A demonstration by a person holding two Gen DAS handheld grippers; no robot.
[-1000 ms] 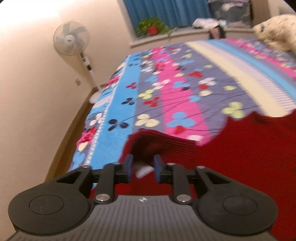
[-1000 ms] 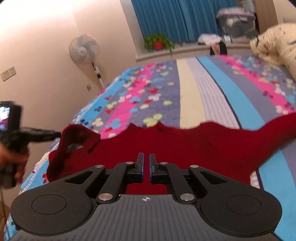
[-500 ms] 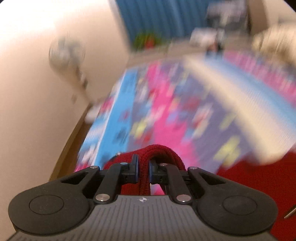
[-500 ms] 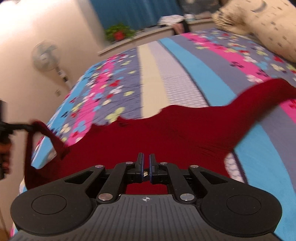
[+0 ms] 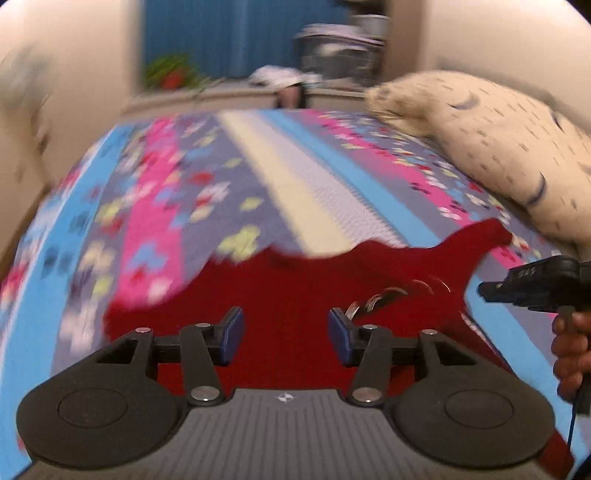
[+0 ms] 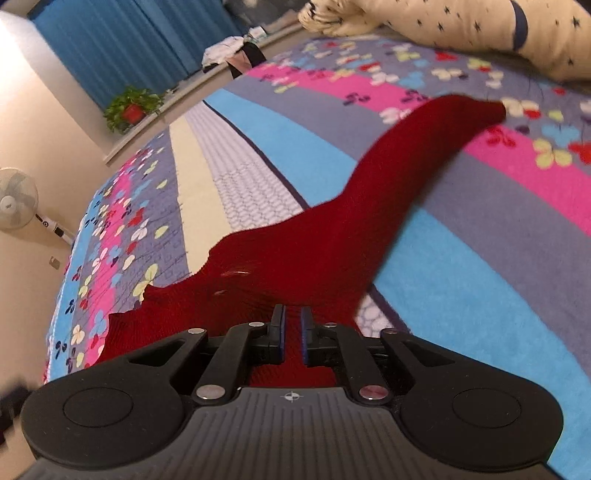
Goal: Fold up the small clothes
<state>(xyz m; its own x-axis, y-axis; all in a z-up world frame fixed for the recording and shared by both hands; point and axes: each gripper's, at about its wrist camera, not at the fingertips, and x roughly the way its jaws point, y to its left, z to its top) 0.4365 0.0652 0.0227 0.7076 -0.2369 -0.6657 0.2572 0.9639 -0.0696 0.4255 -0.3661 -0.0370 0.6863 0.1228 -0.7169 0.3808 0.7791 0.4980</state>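
A dark red knit sweater lies spread on the striped floral bedspread, one sleeve reaching toward the pillow. My left gripper hovers just above the sweater's body with its jaws wide open and empty; this view is motion-blurred. The sweater also shows in the right wrist view, with its sleeve stretched far right. My right gripper sits low on the sweater's near edge, jaws nearly closed with red fabric between them. The right gripper and the hand holding it show in the left wrist view.
A cream patterned pillow lies at the bed's right side, also in the right wrist view. A standing fan is by the left wall. A potted plant and blue curtains are at the window.
My left gripper let go of the red sleeve cuff it held, opened wide and swung right over the sweater's body. My right gripper stayed shut on the sweater and moved lower and right.
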